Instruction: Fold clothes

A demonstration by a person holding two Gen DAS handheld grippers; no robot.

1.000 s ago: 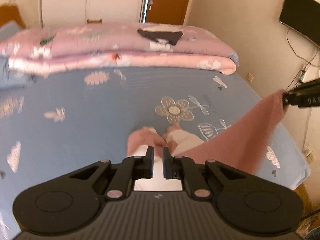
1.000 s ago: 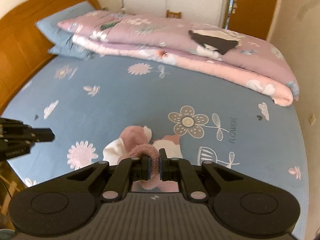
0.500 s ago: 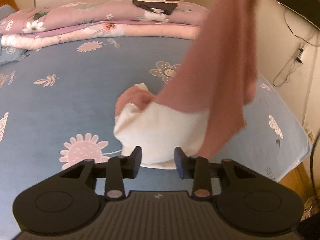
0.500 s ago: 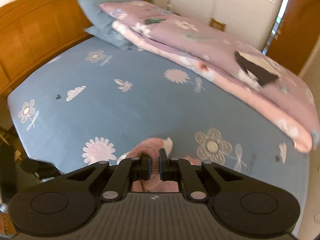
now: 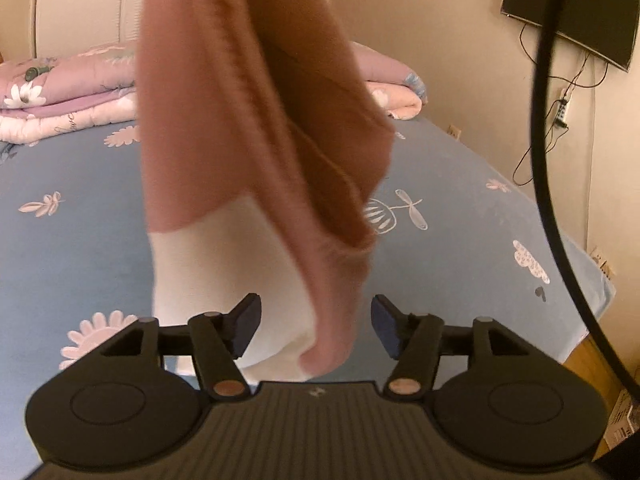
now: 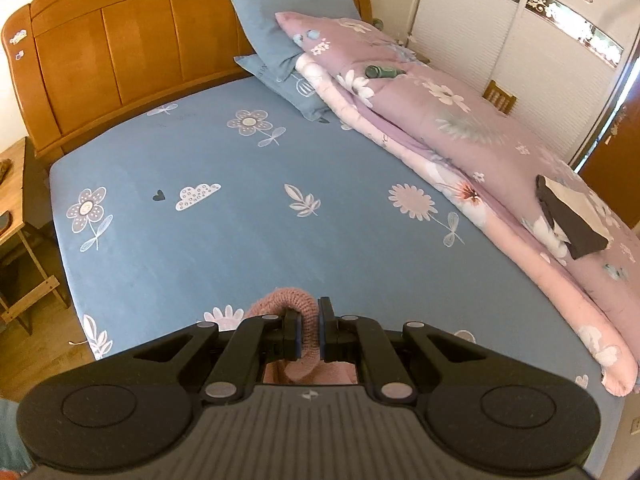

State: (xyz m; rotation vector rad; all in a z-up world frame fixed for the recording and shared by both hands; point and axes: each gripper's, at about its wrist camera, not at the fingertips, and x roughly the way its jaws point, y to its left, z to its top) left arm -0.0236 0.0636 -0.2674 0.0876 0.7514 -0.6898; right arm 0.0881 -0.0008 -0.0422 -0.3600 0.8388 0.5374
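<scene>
We see a bed under a blue flowered sheet (image 6: 256,240), with a wooden headboard (image 6: 132,52) at its head edge and two blue pillows (image 6: 280,36) leaning there. A folded pink quilt (image 6: 460,148) runs along the far side edge, and a dark folded piece (image 6: 568,224) lies on top of it. Off the near corner by the headboard stands a small wooden side table (image 6: 16,208). In the left view a black cable (image 5: 540,128) crosses in front of the wall, where a dark screen (image 5: 576,16) hangs.

Our left tongs (image 5: 316,326) stand spread, their jaws having just been opening; the pale lower end of the pink and white garment (image 5: 240,128) hangs between them, and no pad presses on it. Our right tongs (image 6: 309,334) are pressed together, pinching a rolled pink knit edge of the garment.

The garment hangs over the near part of the bed, long axis roughly upright, pink above and white below. It blocks most of the left view.
</scene>
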